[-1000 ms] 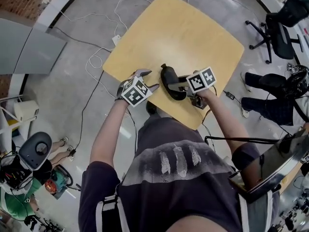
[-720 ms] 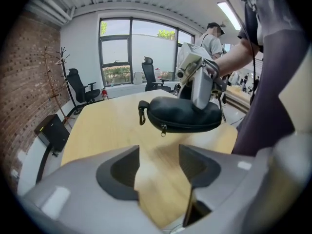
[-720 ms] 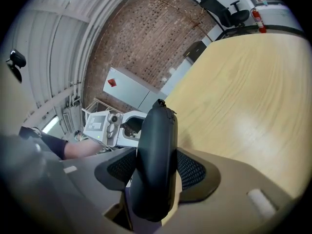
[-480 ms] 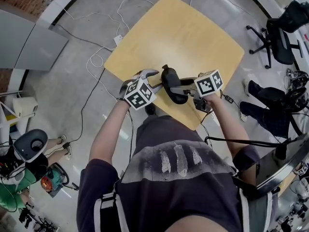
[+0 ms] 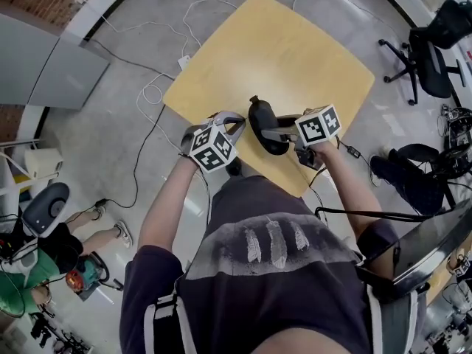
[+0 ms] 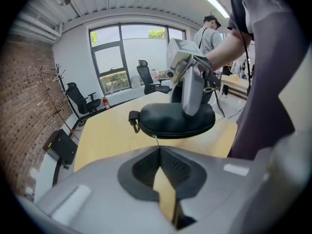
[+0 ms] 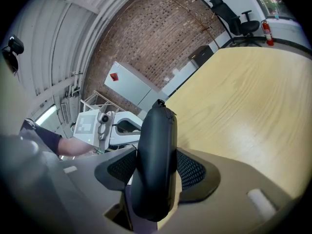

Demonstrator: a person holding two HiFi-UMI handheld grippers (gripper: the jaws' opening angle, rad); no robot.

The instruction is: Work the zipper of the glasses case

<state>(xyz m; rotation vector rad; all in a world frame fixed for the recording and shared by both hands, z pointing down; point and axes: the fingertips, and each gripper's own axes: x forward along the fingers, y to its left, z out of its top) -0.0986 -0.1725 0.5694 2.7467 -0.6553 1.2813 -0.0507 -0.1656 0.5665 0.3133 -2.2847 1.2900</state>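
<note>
The black glasses case (image 5: 263, 126) is held above the near edge of the yellow table (image 5: 295, 50), clamped across its middle by my right gripper (image 5: 276, 133). In the right gripper view the case (image 7: 157, 150) stands on edge between both pads of that gripper (image 7: 156, 168). My left gripper (image 5: 237, 125) is at the case's left side. Its jaws have just been closing and now meet. In the left gripper view the thin zipper pull (image 6: 155, 138) hangs from the case (image 6: 171, 119) into the shut tips of the left gripper (image 6: 159, 149).
Office chairs (image 5: 431, 32) stand to the right of the table, and cables (image 5: 147, 94) trail over the floor to its left. A seated person (image 5: 44, 249) is at the lower left. Another person (image 6: 209, 33) stands beyond the table by the windows.
The left jaws stood open beside the case a second ago and are now shut at its left side. The right gripper still clamps the case in about the same place.
</note>
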